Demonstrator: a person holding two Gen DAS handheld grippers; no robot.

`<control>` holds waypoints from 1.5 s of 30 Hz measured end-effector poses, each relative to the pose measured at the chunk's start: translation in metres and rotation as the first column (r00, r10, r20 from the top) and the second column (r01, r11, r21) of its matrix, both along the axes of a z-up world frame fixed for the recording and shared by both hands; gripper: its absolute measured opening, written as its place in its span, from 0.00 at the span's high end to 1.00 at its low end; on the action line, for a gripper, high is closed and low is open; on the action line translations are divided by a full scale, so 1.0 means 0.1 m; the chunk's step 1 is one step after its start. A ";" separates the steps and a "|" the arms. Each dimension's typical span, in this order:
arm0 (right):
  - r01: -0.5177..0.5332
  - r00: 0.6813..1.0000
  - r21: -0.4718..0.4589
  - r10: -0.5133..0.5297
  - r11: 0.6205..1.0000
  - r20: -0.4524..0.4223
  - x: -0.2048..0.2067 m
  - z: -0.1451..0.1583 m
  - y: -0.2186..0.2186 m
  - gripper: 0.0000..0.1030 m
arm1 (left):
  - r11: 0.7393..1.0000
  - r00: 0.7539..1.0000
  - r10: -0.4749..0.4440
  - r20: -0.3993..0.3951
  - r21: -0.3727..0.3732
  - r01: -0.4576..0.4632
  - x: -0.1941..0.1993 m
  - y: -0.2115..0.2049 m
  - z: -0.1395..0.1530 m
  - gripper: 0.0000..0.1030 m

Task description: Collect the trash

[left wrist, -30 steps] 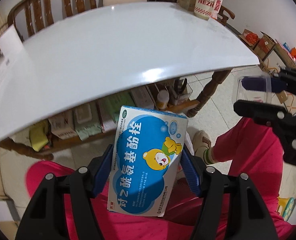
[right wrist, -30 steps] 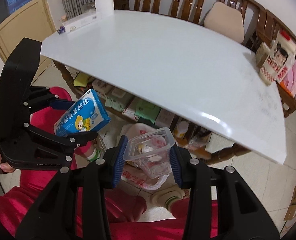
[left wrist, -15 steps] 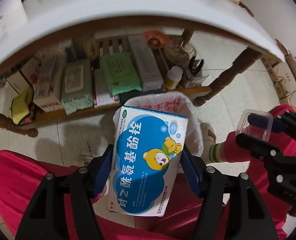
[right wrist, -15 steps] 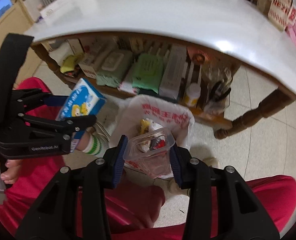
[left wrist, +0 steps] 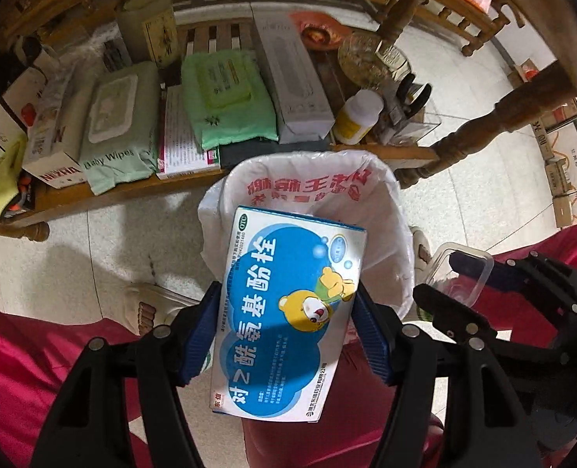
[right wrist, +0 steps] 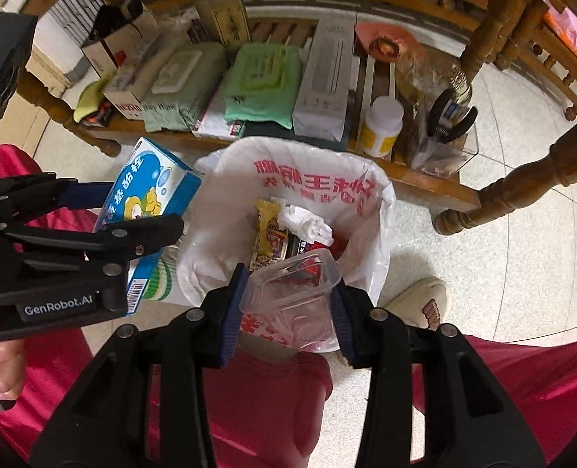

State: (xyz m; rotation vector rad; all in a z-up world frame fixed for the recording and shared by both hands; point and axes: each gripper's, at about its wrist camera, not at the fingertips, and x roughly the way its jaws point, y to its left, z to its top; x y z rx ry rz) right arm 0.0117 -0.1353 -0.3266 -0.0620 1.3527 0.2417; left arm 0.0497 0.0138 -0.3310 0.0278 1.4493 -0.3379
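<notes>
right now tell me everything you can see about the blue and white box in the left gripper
The medicine box is a flat cardboard carton, white with blue bubble shapes, a yellow cartoon bear, large Chinese lettering and a barcode at one end. It looks closed and undamaged. The left gripper clamps it by its long edges between blue fingers; nothing else touches it. It hangs in the air, tilted, at the near-left rim of the white trash bag, not yet inside.

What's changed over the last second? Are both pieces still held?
Both grippers swung down from the tabletop toward the white trash bag on the floor. The left gripper still clamps the blue medicine box; the right gripper still clamps the clear plastic container. Nothing released.
</notes>
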 end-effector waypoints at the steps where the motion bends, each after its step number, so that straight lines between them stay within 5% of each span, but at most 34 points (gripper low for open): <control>1: -0.006 1.000 -0.004 0.006 1.000 -0.008 0.03 -0.05 0.01 0.61 | 1.000 1.000 0.004 -0.013 0.005 -0.004 0.02 0.00 -0.06 0.38; 21: 0.067 0.975 0.037 -0.058 0.997 -0.213 0.36 -0.83 -0.05 0.61 | 0.999 0.976 0.037 -0.212 0.014 -0.035 0.42 -0.11 -0.78 0.38; 34: 0.092 0.963 0.060 -0.074 0.994 -0.259 0.46 -1.00 -0.05 0.61 | 0.998 0.966 0.055 -0.251 0.009 -0.055 0.47 -0.12 -0.85 0.38; 38: 0.099 0.962 0.055 -0.082 0.994 -0.261 0.47 -1.02 -0.06 0.43 | 0.998 0.963 0.061 -0.263 0.018 -0.058 0.47 -0.12 -0.88 0.38; 45: 0.103 0.963 0.053 -0.086 0.993 -0.257 0.47 -1.02 -0.06 0.41 | 0.998 0.962 0.069 -0.264 0.034 -0.062 0.46 -0.11 -0.89 0.33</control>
